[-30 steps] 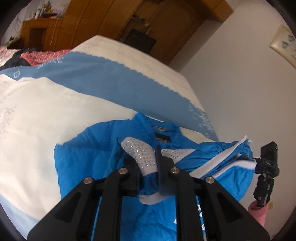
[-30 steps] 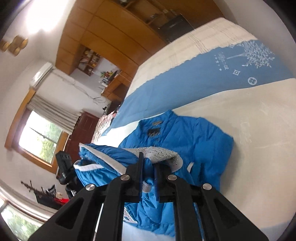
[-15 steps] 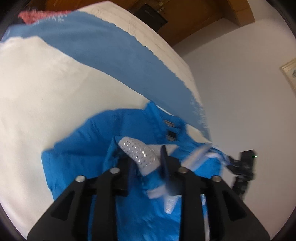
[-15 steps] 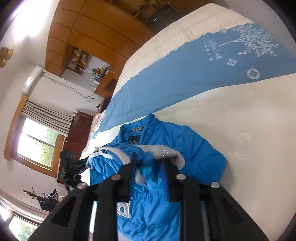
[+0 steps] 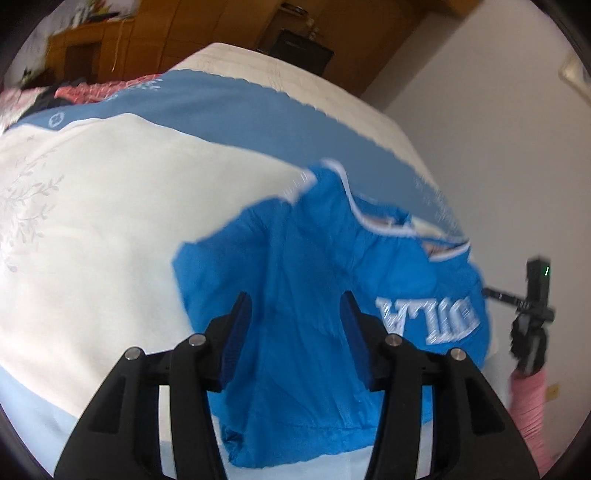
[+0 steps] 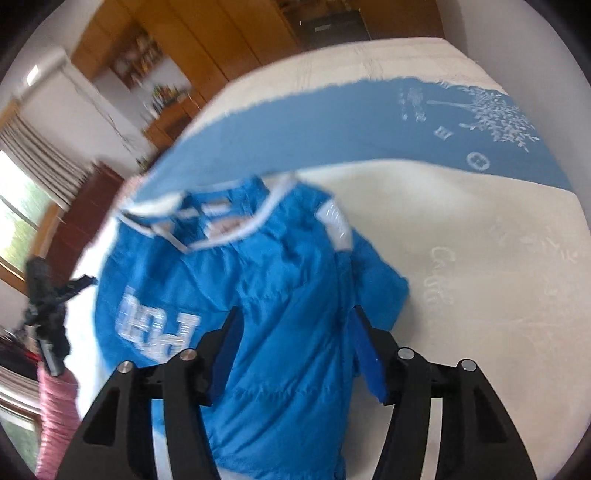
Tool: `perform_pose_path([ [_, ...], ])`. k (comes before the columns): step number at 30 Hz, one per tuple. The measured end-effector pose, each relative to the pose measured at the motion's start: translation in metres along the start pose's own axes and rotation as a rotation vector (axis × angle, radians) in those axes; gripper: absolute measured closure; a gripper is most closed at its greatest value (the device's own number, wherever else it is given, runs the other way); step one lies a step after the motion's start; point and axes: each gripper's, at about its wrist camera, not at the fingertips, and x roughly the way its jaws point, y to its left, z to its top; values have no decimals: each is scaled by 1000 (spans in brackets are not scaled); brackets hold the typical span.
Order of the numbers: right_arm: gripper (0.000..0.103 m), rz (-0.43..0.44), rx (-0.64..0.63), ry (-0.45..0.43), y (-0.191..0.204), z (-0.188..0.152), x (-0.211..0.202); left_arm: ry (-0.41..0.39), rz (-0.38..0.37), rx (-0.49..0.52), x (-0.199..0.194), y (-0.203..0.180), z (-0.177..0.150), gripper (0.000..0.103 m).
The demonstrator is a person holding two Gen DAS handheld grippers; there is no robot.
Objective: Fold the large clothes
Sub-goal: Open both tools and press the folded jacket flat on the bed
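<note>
A bright blue padded jacket (image 5: 317, 258) with white trim and silver lettering lies folded over on the bed, its lettered side up; it also shows in the right wrist view (image 6: 266, 280). My left gripper (image 5: 295, 306) is open and empty, hovering just above the jacket's near part. My right gripper (image 6: 295, 321) is open and empty too, above the jacket's near part. Each gripper shows small at the edge of the other's view: the right one (image 5: 532, 321), the left one (image 6: 48, 306).
The bed has a cream cover (image 5: 92, 221) with a blue band (image 5: 258, 114) across it. Red and dark clothes (image 5: 85, 90) lie at its far left. Wooden wardrobes (image 6: 229, 33) stand behind the bed. A white wall (image 5: 498, 147) borders one side.
Both grippers held the jacket's hem a second ago. They have let go and opened. The lower half now lies flipped over the upper half, lettering up.
</note>
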Motion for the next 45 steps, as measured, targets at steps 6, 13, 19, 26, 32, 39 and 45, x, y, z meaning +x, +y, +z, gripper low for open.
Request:
perform_pose_path([
  [6,87,-119,-29,-11,15,5,11,-4,183,124,33,-26,-7,81],
  [13,97,-17,139,-132,-16,24,-26,-163,131,60,16,-28,19,96],
  [19,94,-22,214,-18,-43,25,27,-27,172,45,70,-12,22,91],
  [26,91,-78,160,-20,-35,19,41,-20,127,-32,74,6,12,86],
  [32,80,-164,113,-89,-17,11,-12,-91,167,-95,26,-2,20,74],
  [39,80,-76,-5,-24,46,-11,-29,-109,77,53,8,-79,-2,76],
  [45,80,-72,-92,49,86,-40,-5,2,94,238,59,-143,-45,76],
])
